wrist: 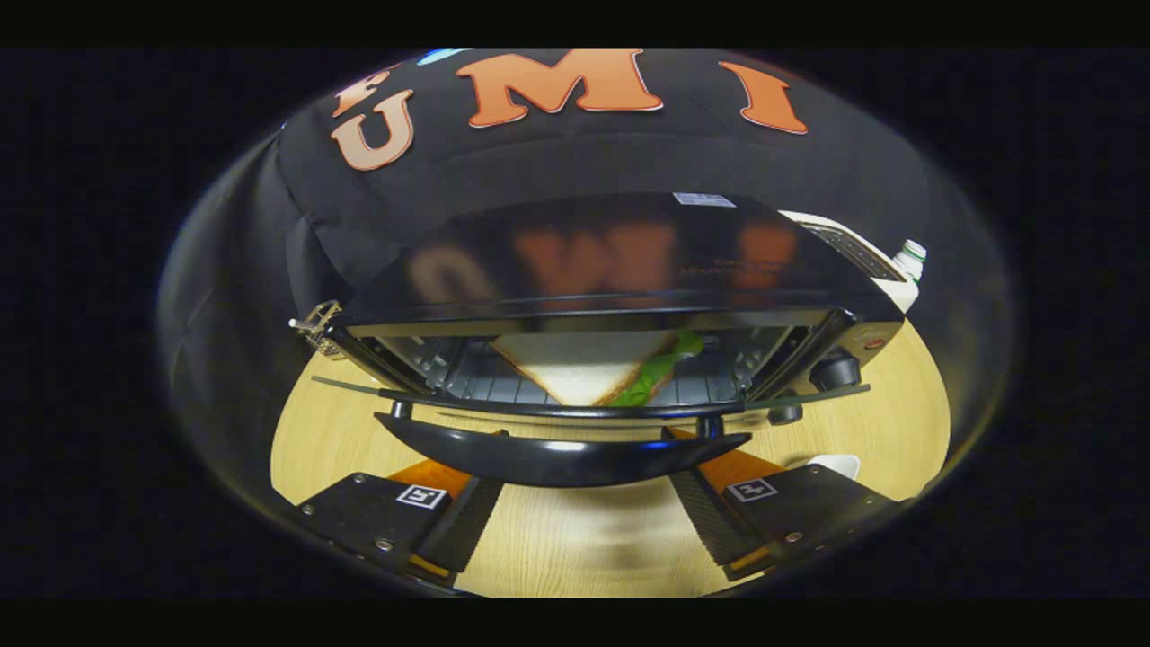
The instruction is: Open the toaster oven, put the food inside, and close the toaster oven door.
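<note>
We hold our gripper (584, 526) with fingers spread apart under the door handle (561, 454) of the toaster oven (620, 270) on the table (898, 404), sandwich (588, 364) sitting on its rack inside.

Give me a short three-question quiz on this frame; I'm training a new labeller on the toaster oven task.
1. True or false: the sandwich already lies on the rack inside the toaster oven.
2. Where is the door handle relative to the gripper?
A. just ahead of the fingers, untouched
B. clamped between both fingers
C. far behind the oven
3. Fill in: the oven door is ____ (open or closed).

Key
1. True; the sandwich with green lettuce sits inside.
2. A; the fingers are spread apart, gripping nothing.
3. Open, hanging forward over the wooden table.
</note>
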`<state>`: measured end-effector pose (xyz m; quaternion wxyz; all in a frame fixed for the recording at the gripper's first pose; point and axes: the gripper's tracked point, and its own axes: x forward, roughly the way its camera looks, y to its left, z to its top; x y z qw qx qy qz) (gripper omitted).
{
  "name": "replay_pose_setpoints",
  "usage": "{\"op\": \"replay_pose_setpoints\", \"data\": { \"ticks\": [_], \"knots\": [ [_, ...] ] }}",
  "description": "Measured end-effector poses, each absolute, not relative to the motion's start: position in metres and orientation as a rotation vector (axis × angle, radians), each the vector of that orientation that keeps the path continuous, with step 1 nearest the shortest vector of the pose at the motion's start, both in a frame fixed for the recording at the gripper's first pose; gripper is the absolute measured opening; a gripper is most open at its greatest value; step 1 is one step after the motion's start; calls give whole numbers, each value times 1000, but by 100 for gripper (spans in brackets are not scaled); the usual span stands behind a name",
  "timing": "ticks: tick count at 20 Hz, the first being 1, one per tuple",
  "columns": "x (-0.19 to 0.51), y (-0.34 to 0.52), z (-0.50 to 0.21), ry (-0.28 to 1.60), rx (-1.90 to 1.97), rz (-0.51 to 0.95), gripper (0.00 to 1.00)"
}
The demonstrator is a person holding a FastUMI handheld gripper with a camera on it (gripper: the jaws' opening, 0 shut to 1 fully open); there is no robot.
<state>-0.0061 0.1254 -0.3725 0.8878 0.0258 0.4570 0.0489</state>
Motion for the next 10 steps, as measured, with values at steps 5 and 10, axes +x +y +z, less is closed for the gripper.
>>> {"op": "replay_pose_setpoints", "data": {
  "ticks": [5,10],
  "knots": [
    [18,128,-359,903,94,80,97],
    [8,125,-340,893,106,76,97]
  ]
}}
